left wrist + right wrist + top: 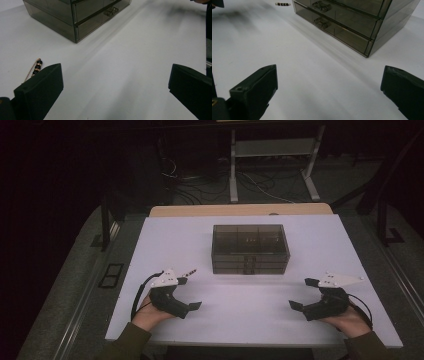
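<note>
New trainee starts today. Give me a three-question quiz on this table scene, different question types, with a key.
1. True or false: the smoky drawer box has both front drawers pushed shut.
2. Multiple choice: the beaded pin lies
A) on top of the box
B) on the white table, beside the left gripper
C) between the jaws of the right gripper
3. Fill in: both grippers rest on the table with their jaws ____.

Key
1. True; in the right gripper view both drawer fronts sit flush.
2. B; it lies loose on the table, apart from the box.
3. Open, with nothing between them.
</note>
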Motion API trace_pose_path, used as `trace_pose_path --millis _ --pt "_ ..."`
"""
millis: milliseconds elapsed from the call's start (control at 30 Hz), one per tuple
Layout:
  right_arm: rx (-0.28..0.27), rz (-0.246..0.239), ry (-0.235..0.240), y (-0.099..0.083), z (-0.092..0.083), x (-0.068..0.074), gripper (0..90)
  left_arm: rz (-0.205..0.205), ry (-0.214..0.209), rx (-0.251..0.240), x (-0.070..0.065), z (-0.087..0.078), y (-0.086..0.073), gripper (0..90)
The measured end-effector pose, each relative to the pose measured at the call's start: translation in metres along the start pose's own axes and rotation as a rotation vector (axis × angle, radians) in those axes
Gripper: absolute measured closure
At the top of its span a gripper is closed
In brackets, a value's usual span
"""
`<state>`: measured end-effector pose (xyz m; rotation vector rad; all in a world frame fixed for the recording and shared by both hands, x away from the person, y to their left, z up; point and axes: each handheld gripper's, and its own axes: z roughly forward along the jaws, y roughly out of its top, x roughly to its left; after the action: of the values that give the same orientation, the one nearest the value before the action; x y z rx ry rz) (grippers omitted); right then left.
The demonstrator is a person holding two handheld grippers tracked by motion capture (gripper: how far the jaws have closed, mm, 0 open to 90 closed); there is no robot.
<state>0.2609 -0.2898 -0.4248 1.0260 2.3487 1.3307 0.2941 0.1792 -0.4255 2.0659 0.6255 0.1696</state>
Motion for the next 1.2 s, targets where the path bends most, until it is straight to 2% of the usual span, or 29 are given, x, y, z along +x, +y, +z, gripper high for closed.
trace_pose_path --millis 300,1200 --pt "-0.013 0.016 0.012 0.0015 0.0005 -0.002 0.5 -0.017 0.004 -0.007 0.0005 0.0015 -0.0014 0.0" --pt "-0.042 0.026 0.027 0.0091 0.0055 0.0009 0.5 -0.016 -0.01 -0.011 0.0 0.0029 -0.002 0.0"
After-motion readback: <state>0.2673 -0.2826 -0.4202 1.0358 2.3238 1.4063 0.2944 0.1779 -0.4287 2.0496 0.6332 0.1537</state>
